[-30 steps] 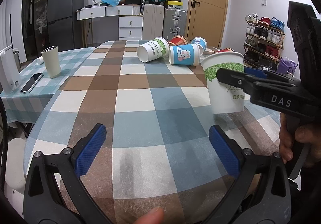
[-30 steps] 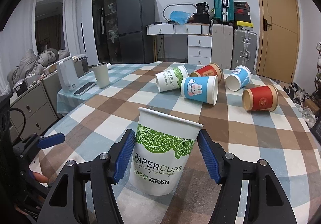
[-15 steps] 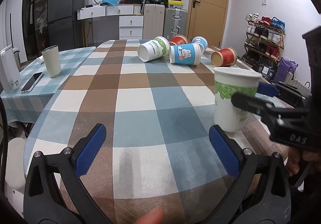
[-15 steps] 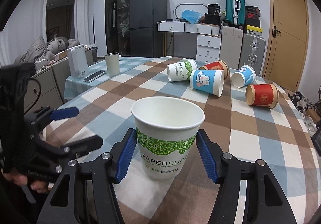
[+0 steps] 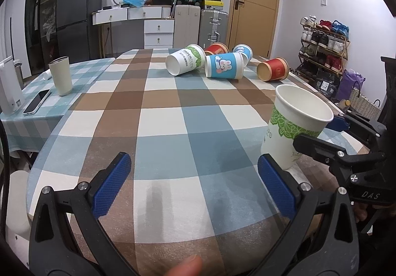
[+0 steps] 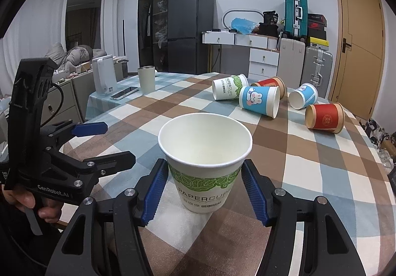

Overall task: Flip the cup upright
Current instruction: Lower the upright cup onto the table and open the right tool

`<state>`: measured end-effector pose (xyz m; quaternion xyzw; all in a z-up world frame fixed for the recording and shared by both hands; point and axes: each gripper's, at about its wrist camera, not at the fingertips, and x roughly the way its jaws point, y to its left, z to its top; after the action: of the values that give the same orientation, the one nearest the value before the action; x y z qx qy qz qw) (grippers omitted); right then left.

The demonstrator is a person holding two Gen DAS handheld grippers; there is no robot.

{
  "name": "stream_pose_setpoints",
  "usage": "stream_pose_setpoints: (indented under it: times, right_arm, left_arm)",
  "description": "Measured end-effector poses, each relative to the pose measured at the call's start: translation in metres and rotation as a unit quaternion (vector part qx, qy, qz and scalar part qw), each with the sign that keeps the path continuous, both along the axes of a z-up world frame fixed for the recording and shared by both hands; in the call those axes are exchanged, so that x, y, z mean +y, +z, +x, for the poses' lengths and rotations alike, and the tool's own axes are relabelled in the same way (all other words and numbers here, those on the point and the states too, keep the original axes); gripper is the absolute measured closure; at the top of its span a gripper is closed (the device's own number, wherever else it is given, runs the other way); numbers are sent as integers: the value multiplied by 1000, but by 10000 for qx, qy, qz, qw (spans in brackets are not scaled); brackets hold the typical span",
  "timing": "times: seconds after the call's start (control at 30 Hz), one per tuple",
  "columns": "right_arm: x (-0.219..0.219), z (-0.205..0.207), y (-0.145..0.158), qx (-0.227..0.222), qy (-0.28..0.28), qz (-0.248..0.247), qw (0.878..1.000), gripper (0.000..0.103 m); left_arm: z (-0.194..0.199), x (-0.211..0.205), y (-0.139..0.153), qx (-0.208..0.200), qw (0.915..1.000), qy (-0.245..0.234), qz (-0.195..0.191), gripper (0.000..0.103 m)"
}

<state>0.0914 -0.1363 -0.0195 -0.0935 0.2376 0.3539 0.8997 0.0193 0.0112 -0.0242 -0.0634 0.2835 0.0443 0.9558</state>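
Note:
A white paper cup with green leaves point(image 6: 205, 169) stands mouth up between the blue pads of my right gripper point(image 6: 205, 191), which is shut on it, its base at or just above the checked tablecloth point(image 6: 309, 172). The same cup point(image 5: 294, 125) shows at the right of the left wrist view, held by the right gripper point(image 5: 329, 137). My left gripper point(image 5: 193, 187) is open and empty above the near table edge. It also shows at the left in the right wrist view point(image 6: 99, 142).
Several cups lie on their sides at the far end: a white and green one point(image 5: 185, 63), a blue rabbit one point(image 5: 224, 68), a red one point(image 5: 272, 69). A beige tumbler point(image 5: 60, 75), a phone point(image 5: 37, 101) and a white appliance point(image 5: 8, 89) are at the left.
My right gripper has carried the white cup down and toward the near right of the table, so I now look into its open mouth. The left gripper has stayed still and open.

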Motion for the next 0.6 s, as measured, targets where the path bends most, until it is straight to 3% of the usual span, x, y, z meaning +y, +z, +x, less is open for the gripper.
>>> stream_pose_setpoints:
  times: [0.07, 0.33, 0.6]
  right_arm:
    - [-3, -1, 3, -43, 25, 100, 9999, 27]
    - [-20, -12, 13, -257, 113, 526, 9982, 4]
    - [-40, -15, 11, -346, -20, 851, 9958, 0]
  left_arm:
    - [0, -1, 1, -24, 10000, -30, -11, 1]
    - [-4, -6, 8, -186, 9997, -152, -63, 1]
    - [-9, -14, 15, -381, 9989, -281, -31, 1]
